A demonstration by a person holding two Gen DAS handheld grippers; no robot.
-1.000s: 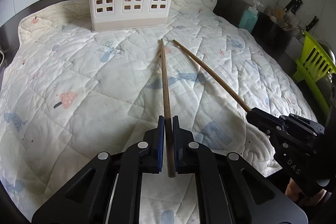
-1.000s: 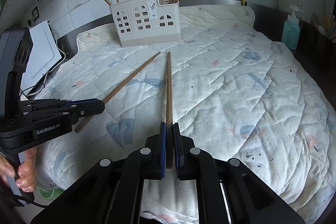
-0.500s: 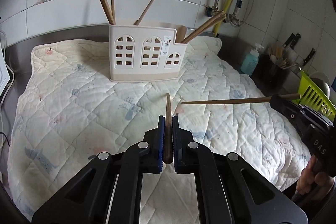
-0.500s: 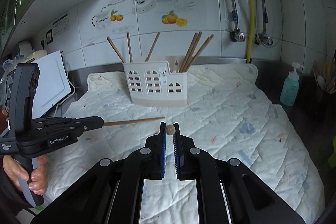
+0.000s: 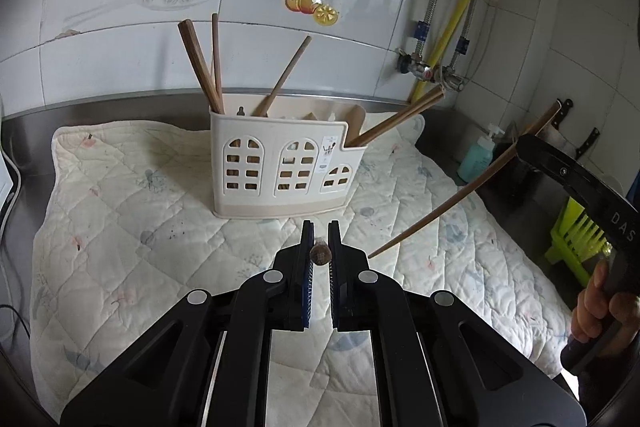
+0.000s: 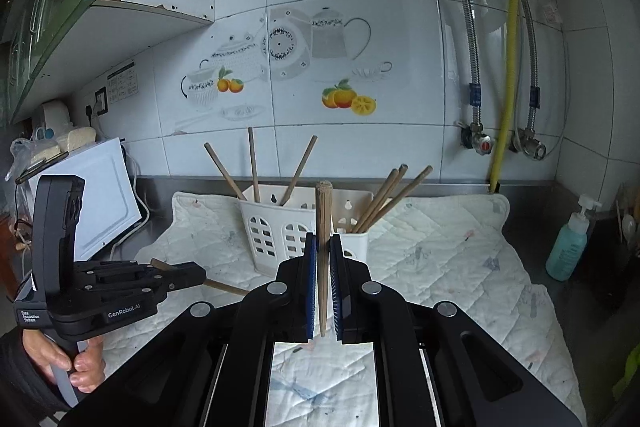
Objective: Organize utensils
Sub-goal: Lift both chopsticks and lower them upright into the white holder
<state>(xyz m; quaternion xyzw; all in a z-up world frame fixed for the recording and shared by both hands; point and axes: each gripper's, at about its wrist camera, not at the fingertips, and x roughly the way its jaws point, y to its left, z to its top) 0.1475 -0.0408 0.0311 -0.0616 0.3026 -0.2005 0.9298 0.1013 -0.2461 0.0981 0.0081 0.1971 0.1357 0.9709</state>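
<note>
A cream utensil holder (image 5: pixel 280 167) with arched cut-outs stands on the quilted mat (image 5: pixel 120 227), with several wooden chopsticks in it. It also shows in the right wrist view (image 6: pixel 280 231). My left gripper (image 5: pixel 320 251) is shut on a wooden chopstick (image 5: pixel 320 254), seen end-on, held above the mat in front of the holder. My right gripper (image 6: pixel 322 263) is shut on another chopstick (image 6: pixel 323 227), which tilts upward. That chopstick (image 5: pixel 452 199) and the right gripper (image 5: pixel 576 183) show at the right of the left wrist view. The left gripper (image 6: pixel 188 275) shows at the left of the right wrist view.
A tiled wall with pipes (image 6: pixel 508 67) rises behind the holder. A soap bottle (image 6: pixel 568 247) stands at the right, a green rack (image 5: pixel 580 239) beyond the mat's right edge, and a white appliance (image 6: pixel 92 203) at the left.
Both grippers have lifted their chopsticks off the mat and risen. The chopsticks now point up and forward, and the holder looks closer in the left wrist view.
</note>
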